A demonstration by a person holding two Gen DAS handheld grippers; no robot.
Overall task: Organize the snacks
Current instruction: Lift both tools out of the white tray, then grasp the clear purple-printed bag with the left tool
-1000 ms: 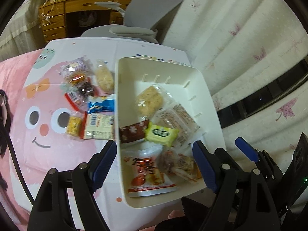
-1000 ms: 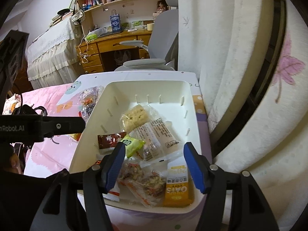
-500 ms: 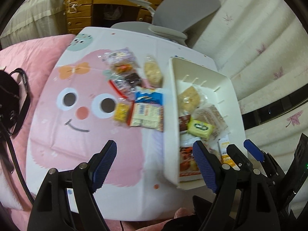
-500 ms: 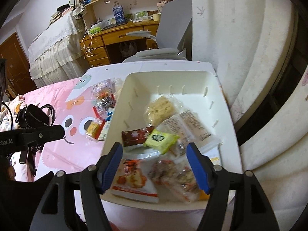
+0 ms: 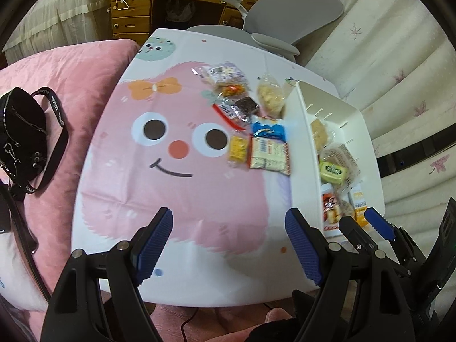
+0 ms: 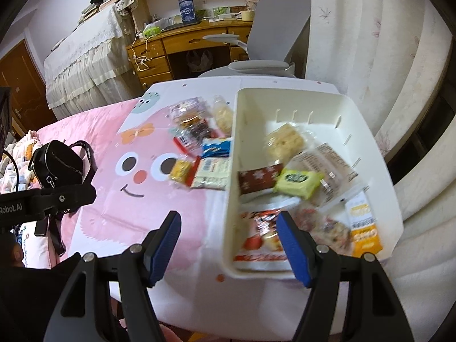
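A white bin (image 6: 379, 159) stands on the right of the table and holds several snack packets, among them a green one (image 6: 297, 182) and a brown one (image 6: 260, 181). The bin shows in the left wrist view (image 5: 297, 154) too. Several loose snacks lie left of it on the pink face cloth (image 5: 176, 188): a cream packet (image 5: 269, 156), a yellow one (image 5: 238, 151), a blue one (image 5: 268, 129). My left gripper (image 5: 228, 245) is open and empty above the cloth's near edge. My right gripper (image 6: 228, 249) is open and empty over the bin's near left corner.
A black bag (image 5: 22, 136) lies on the pink bedding at the left. A grey chair (image 5: 285, 20) and a wooden desk (image 5: 159, 2) stand behind the table. A pale curtain (image 6: 370, 42) hangs along the right side.
Both grippers have swung left and back from over the bin. The left one now faces the pink cloth, the right one the bin's left wall. Both stay open.
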